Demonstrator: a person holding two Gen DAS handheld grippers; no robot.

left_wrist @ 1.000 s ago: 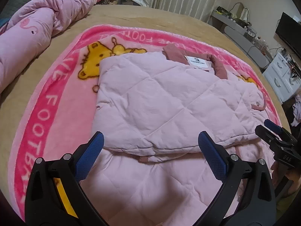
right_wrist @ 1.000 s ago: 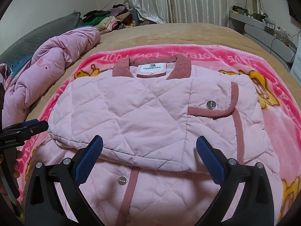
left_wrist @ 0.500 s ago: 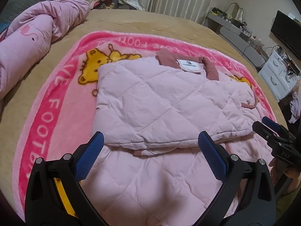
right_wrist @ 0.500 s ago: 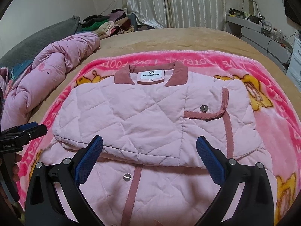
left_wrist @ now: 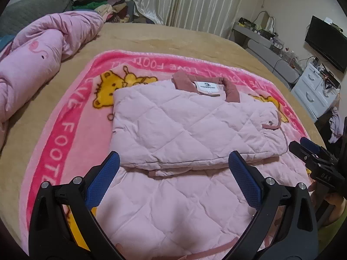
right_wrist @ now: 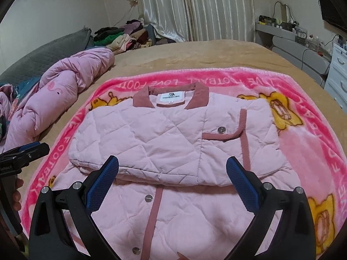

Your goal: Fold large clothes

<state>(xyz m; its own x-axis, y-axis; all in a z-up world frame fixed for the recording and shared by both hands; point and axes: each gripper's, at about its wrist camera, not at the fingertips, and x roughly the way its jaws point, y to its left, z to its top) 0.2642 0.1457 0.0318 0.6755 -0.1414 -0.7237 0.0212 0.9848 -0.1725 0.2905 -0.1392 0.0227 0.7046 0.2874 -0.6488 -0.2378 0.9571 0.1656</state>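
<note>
- Left wrist view: the left gripper [left_wrist: 172, 181] hangs with its jaws spread wide and empty, above the near, unfolded lower part of the pale pink quilted jacket with dusty-rose collar and trim [left_wrist: 184, 125].
- The right gripper [right_wrist: 172, 182] is likewise wide apart and holds nothing; it faces the jacket's snap placket.
- The jacket lies in the middle of the pink fleece blanket with yellow cartoon bears [right_wrist: 303, 143], collar toward the blanket's far edge, hem toward both tools.
- The coming fold turns on this, I judge: the hem lies nearest the grippers, one toward each lower corner, and the jacket's long axis runs straight away from them.
- Sleeves and sides look already folded in, forming a puffy upper rectangle; the lower panel is still flat.
</note>
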